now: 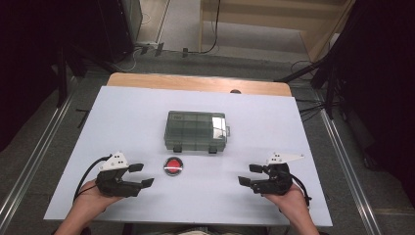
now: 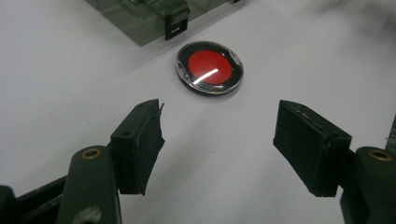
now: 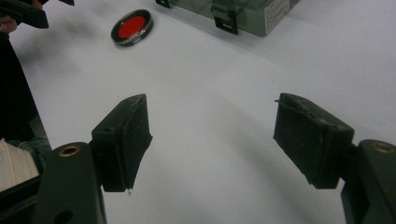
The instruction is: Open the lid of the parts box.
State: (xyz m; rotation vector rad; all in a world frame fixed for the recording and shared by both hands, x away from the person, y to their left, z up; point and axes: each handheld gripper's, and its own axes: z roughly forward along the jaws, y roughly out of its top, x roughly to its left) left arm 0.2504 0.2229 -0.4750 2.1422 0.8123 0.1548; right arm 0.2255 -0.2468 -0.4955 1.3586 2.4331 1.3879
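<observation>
A round red disc in a clear-lidded black case [image 1: 173, 166] lies on the white table [image 1: 147, 107], just in front of a smoky translucent compartment box [image 1: 196, 131] with two black latches. My left gripper [image 1: 141, 175] rests at the front left, open and empty, with the disc [image 2: 209, 68] a short way ahead of its jaws. At the front right my right gripper [image 1: 250, 174] is open too, holding nothing. From there the disc [image 3: 131, 27] shows far off to the left and the box [image 3: 243, 11] at the top.
The white table top sits on a wooden board [image 1: 195, 83] that shows along its far edge. Dark stands and cables [image 1: 313, 105] flank the table on the floor. Bare table surface lies between the two grippers.
</observation>
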